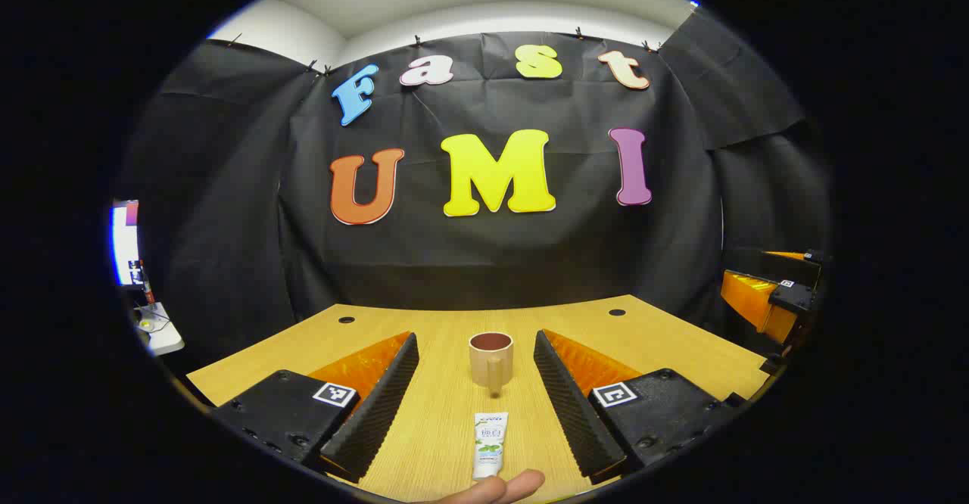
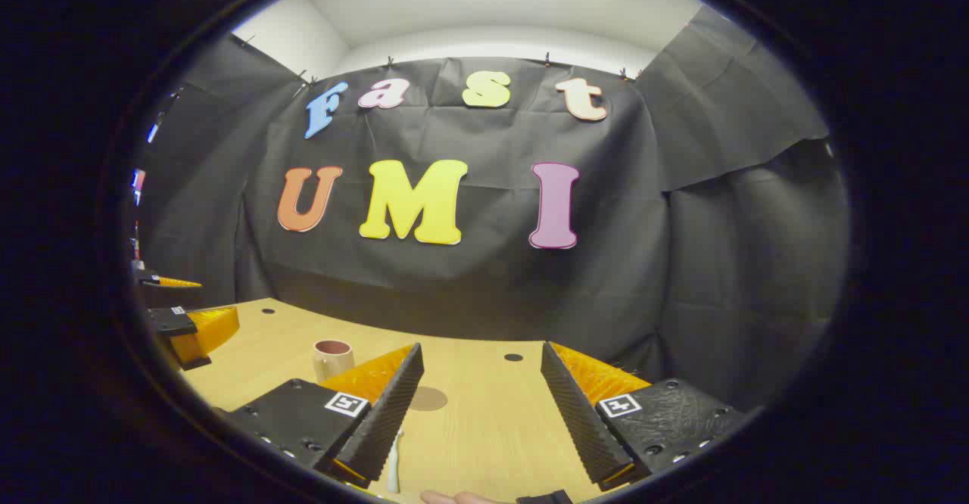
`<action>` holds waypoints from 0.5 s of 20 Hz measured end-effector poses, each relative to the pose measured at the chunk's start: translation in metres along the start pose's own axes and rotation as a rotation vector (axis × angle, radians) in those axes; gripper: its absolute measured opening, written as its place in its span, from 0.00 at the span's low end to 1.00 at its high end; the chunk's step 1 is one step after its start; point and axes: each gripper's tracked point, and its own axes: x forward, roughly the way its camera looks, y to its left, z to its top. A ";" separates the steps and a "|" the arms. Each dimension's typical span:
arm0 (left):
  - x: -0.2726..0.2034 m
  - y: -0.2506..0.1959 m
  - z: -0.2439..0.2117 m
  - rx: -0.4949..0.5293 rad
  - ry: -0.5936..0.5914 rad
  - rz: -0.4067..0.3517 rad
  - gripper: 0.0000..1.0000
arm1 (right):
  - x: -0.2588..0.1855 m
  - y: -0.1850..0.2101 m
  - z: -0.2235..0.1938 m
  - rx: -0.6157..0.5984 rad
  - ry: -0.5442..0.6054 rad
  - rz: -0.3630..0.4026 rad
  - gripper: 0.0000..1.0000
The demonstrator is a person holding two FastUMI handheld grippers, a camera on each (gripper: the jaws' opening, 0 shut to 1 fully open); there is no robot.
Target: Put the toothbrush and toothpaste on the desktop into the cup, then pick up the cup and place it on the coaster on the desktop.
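Left gripper (image 1: 475, 406): jaws wide apart, holding nothing; toothpaste (image 1: 490, 445) lay flat on the desktop (image 1: 666, 337) at lower centre between its fingers, cup (image 1: 490, 362) upright just above it at mid-frame. Right gripper (image 2: 469, 413): jaws likewise apart and empty; toothbrush (image 2: 393, 468) lay beside its left-hand finger, coaster (image 2: 428, 398) bare at centre, cup at middle left. Both items were outside the cup and the cup was off the coaster.
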 end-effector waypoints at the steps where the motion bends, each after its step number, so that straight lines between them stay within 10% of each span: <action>1: 0.000 0.002 -0.001 0.001 0.003 0.005 0.98 | 0.000 0.001 -0.001 -0.003 0.002 0.003 0.94; 10: 0.002 0.006 -0.003 -0.002 0.006 0.023 0.97 | 0.005 0.002 -0.007 0.009 0.027 0.016 0.93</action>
